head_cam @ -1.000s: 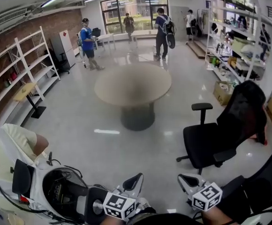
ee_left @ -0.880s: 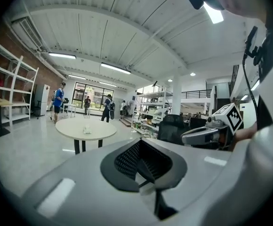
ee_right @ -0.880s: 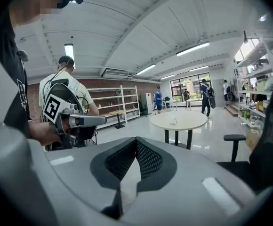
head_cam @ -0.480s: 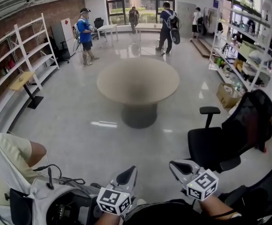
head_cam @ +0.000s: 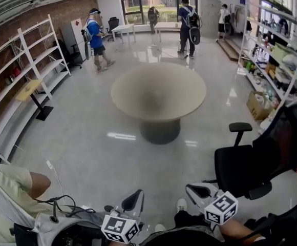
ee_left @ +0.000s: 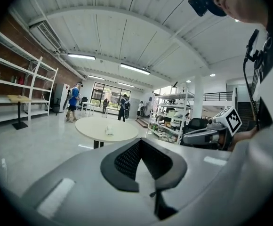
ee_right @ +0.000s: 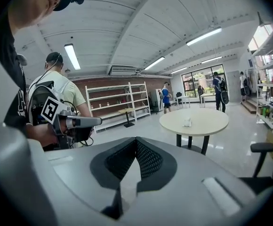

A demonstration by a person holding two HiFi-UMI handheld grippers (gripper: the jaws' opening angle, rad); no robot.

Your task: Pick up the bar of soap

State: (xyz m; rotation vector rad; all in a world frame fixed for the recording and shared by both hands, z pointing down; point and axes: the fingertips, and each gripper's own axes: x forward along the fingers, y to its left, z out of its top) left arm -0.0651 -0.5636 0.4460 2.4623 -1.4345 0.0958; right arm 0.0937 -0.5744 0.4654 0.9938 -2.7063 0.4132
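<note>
Both tools are held low at 6 o'clock in the head view, side by side and apart, pointing toward 12 o'clock across the glossy floor [head_cam: 87, 137]. The left hand-held gripper [head_cam: 137, 195] has its jaws together: in its own view the two black ribbed pads meet at the tip with nothing between them. The right hand-held gripper [head_cam: 189, 187] is closed the same way, pads touching and empty. Each carries its marker cube just behind the jaws.

The round beige bench [head_cam: 189, 94] stands on a single pedestal at 12 o'clock, well apart from both tools. The bar of soap [ee_right: 187, 122] shows in the two gripper views as a small white lump lying near the middle of the benchtop, with nothing else on it. The head view does not show it clearly.

A black office chair [head_cam: 246, 163] stands at 2 o'clock, beside the right tool. White shelving [head_cam: 25, 70] lines the brick wall at 10 o'clock, and stocked racks [head_cam: 276, 50] run along 1 o'clock. A person in a pale shirt [head_cam: 7, 186] is at 8 o'clock. Several people [head_cam: 94, 37] stand beyond the bench near the windows.
</note>
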